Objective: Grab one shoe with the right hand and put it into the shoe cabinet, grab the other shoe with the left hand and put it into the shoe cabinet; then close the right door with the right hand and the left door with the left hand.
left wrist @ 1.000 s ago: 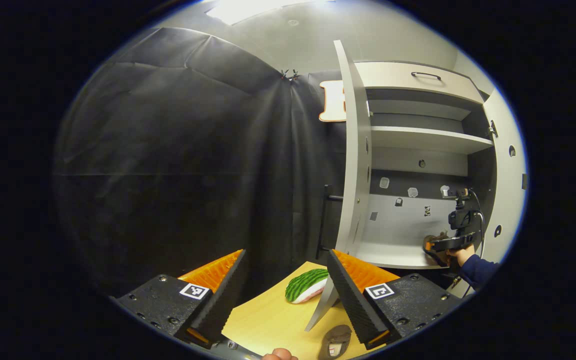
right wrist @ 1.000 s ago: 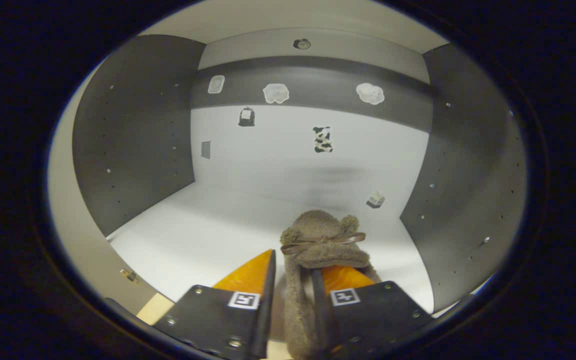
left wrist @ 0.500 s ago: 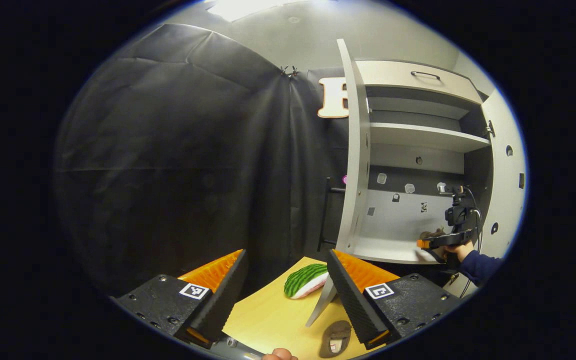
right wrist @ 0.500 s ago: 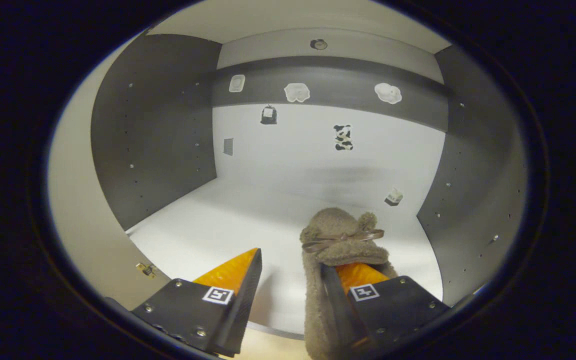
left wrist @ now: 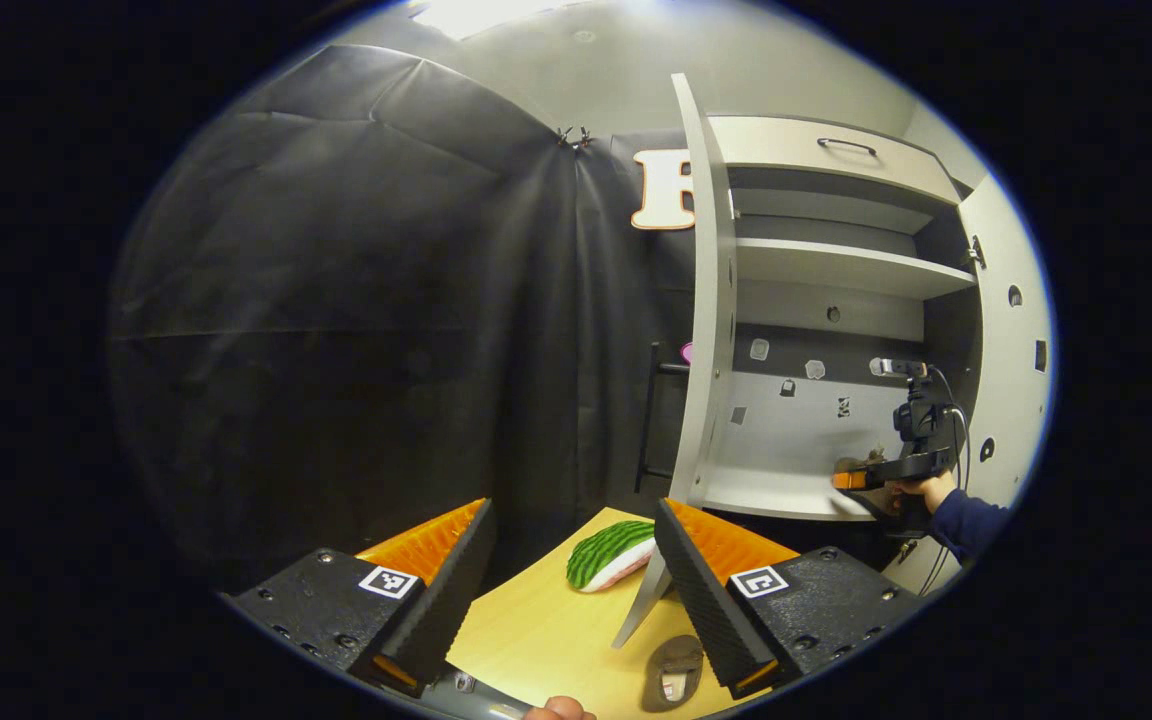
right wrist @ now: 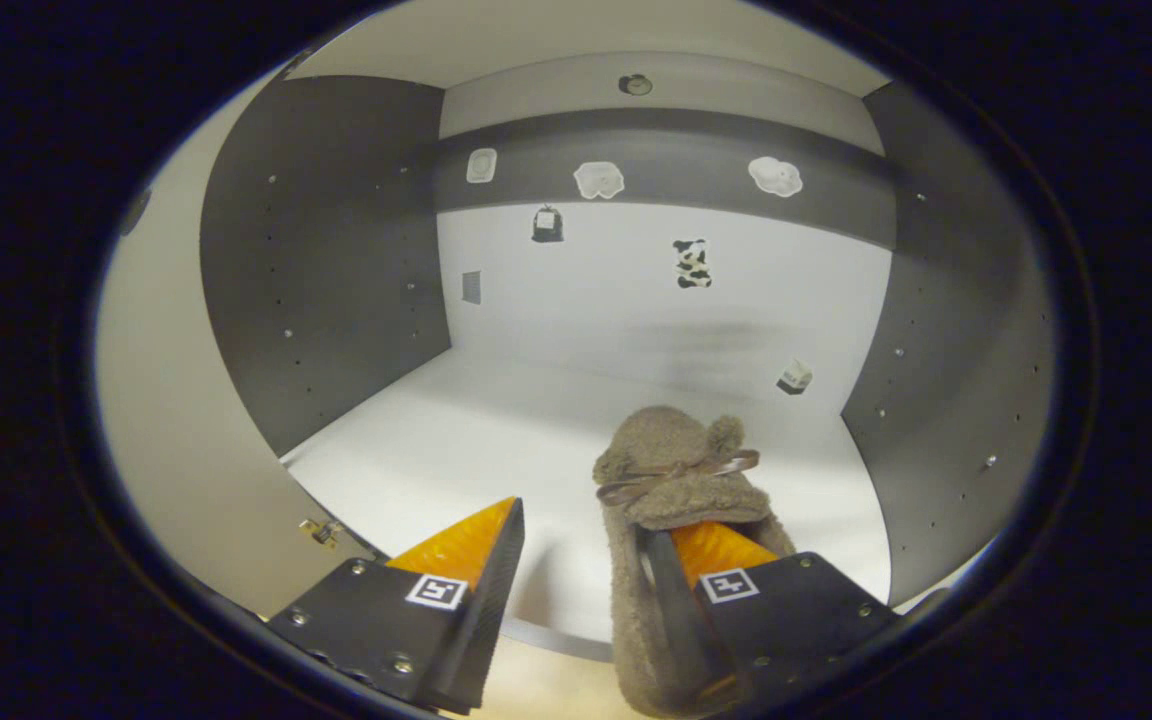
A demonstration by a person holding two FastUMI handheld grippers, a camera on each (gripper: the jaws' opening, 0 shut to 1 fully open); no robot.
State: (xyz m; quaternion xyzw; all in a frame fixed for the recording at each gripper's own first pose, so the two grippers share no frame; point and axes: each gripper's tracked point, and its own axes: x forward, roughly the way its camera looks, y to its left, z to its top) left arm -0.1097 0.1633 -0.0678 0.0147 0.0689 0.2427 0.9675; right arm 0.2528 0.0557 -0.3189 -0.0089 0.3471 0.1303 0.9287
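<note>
My right tongs (right wrist: 576,530) stand open around the brown slipper (right wrist: 681,490) lying at the front right of the cabinet's bottom shelf (right wrist: 456,440), while my left tongs (left wrist: 571,545) hang open above the desk (left wrist: 546,640), where the other slipper (left wrist: 671,672) lies near its front edge.

The shoe cabinet (left wrist: 841,270) stands at the right of the left gripper view, both doors open. One slipper (right wrist: 681,480) lies on the cabinet's bottom shelf (right wrist: 476,440), toward its right side, just beside the right gripper (right wrist: 576,560). The other slipper (left wrist: 673,672) lies on the surface (left wrist: 546,640) before the cabinet, near a cushion (left wrist: 609,555).
</note>
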